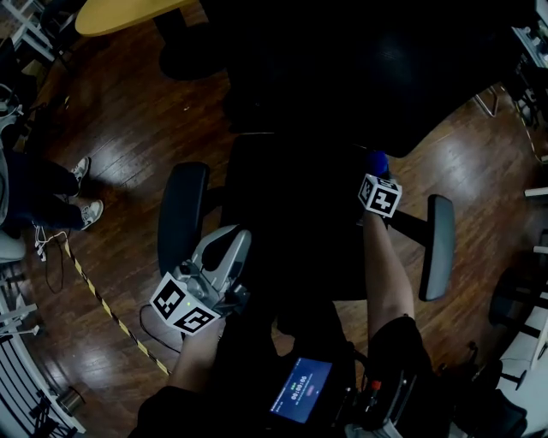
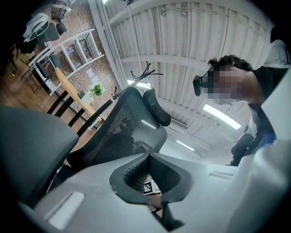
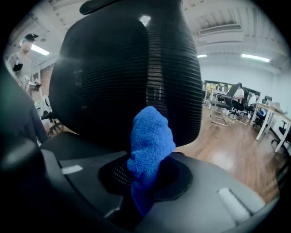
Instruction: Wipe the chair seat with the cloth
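The blue cloth point(image 3: 151, 141) is pinched in the jaws of my right gripper point(image 3: 146, 179), over the back right of the black chair seat point(image 1: 291, 222), close under the backrest point(image 3: 127, 68); whether it touches the seat the dark head view hides. My left gripper point(image 2: 148, 159), jaws pressed together at the tips on nothing, sits just beside the left armrest point(image 1: 182, 214); only its view shows the headrest point(image 2: 157, 107) and ceiling. Around the chair: wood floor point(image 1: 128, 145), striped tape point(image 1: 111, 312), 2 sneakers point(image 1: 90, 212), a yellow table point(image 1: 128, 13); the digits on the screen point(image 1: 300, 389) at my chest are too small to read.
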A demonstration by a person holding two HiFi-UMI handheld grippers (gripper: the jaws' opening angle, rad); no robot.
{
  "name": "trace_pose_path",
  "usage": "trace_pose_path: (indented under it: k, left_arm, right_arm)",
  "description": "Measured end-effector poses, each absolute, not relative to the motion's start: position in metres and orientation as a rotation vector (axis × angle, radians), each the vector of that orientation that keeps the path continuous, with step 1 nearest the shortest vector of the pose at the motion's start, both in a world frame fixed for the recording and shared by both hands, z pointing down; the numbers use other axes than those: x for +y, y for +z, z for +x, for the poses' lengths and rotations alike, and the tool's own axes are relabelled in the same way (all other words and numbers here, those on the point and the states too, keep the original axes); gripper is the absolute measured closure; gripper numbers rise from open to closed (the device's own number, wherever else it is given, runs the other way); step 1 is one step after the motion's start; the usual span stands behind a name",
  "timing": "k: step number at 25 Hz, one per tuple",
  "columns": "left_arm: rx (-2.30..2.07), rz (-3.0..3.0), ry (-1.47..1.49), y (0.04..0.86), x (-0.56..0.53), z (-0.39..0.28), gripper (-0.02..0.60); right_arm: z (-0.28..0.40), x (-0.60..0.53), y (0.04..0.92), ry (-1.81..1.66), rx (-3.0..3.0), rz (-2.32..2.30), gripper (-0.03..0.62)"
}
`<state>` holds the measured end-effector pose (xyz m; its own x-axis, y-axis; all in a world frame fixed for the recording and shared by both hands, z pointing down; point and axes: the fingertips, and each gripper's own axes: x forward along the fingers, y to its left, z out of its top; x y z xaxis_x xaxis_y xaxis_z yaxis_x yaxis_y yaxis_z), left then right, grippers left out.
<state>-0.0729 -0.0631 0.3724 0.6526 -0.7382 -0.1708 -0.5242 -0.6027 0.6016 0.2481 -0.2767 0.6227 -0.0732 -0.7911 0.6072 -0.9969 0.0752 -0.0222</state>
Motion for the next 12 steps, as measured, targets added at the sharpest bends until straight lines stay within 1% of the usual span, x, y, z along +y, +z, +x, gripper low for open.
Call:
trace_pose_path:
  k: [2,8,10,12]
  left_arm:
    - [-0.979,2.351,-0.568,0.371,-0.063,-0.075,0.591]
    - [-0.987,2.324,-0.589,0.366,-0.054,-0.083,0.591]
    - [-0.988,2.316,-0.588,0.366,-0.051,-0.086,0.591]
    - [-0.982,2.315,-0.598,0.365,-0.050,-0.087,0.591]
  right_arm:
    - [0.201,-0.272,0.615,0.622,-2.008,1.712,0.513]
    - [0.003,-0.254,0.608,0.632,-2.314,1.332,0.513]
    - [-0.049,-0.245,0.612,0.645,-2.368,1.210,0.513]
    - [-0.088,-0.235,0.623,0.663,-2.389,1.102,0.513]
